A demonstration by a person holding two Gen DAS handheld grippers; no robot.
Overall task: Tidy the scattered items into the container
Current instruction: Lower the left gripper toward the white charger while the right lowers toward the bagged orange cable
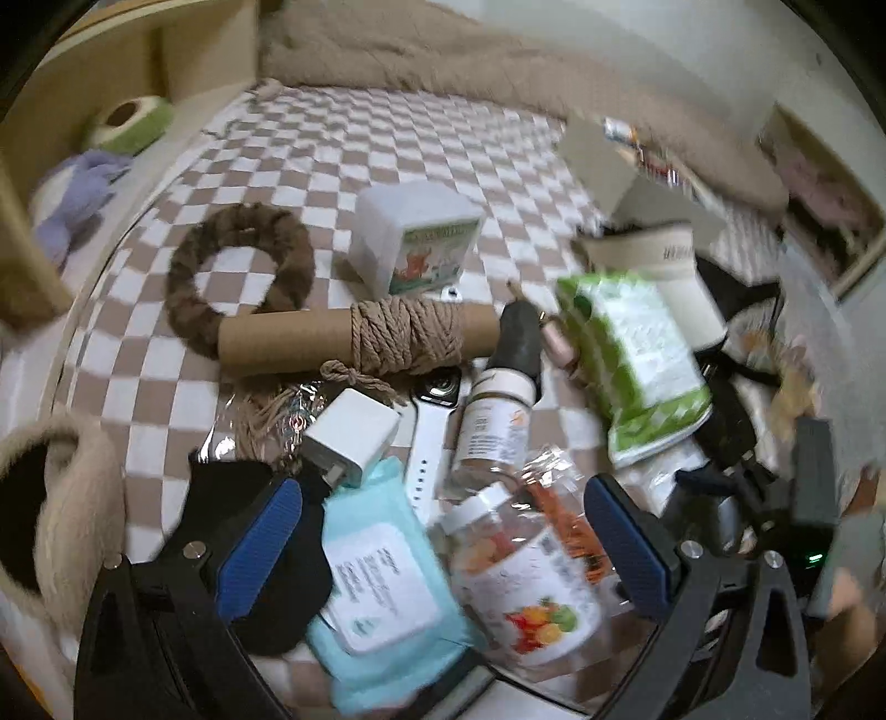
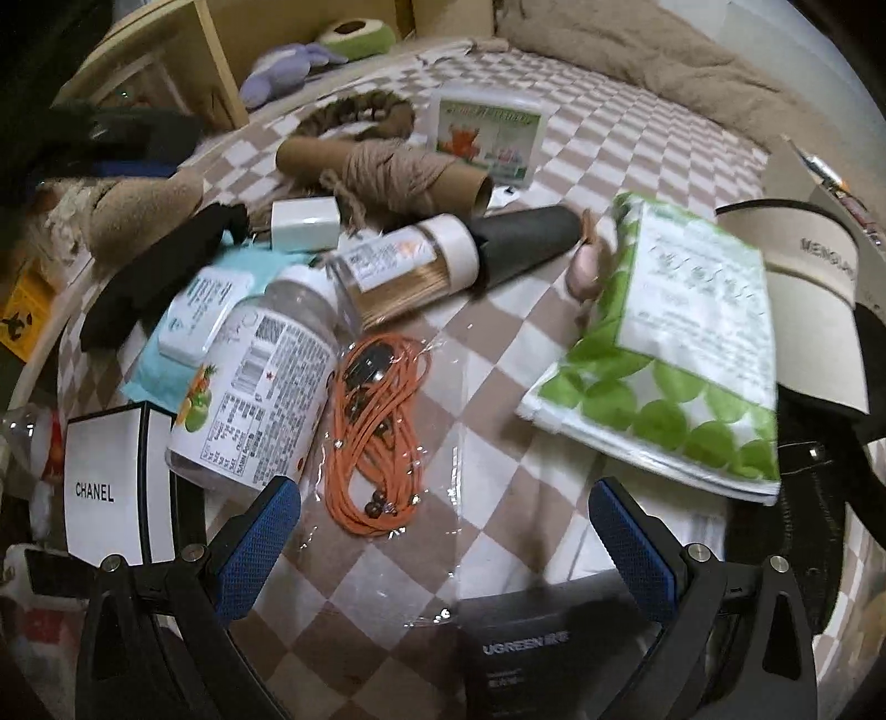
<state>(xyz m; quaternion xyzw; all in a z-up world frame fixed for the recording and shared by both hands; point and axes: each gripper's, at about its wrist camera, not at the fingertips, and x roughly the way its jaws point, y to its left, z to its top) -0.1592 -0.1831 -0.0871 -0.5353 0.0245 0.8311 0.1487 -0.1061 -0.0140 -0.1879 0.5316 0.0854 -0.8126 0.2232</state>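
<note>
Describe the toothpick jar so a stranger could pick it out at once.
Start at the checkered bedspread and find the long cardboard tube wound with twine. Just in front of it, the toothpick jar lies on its side, its white cap against a black sleeve. Unlike the bigger vitamin bottle beside it, it is clear and packed with pale wooden sticks.

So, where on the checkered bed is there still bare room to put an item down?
Free: the far checkered cover between the white box and the beige blanket; also the patch between the orange cord bag and the green packet. Crowded: around the vitamin jar and toothpick bottle.
</note>
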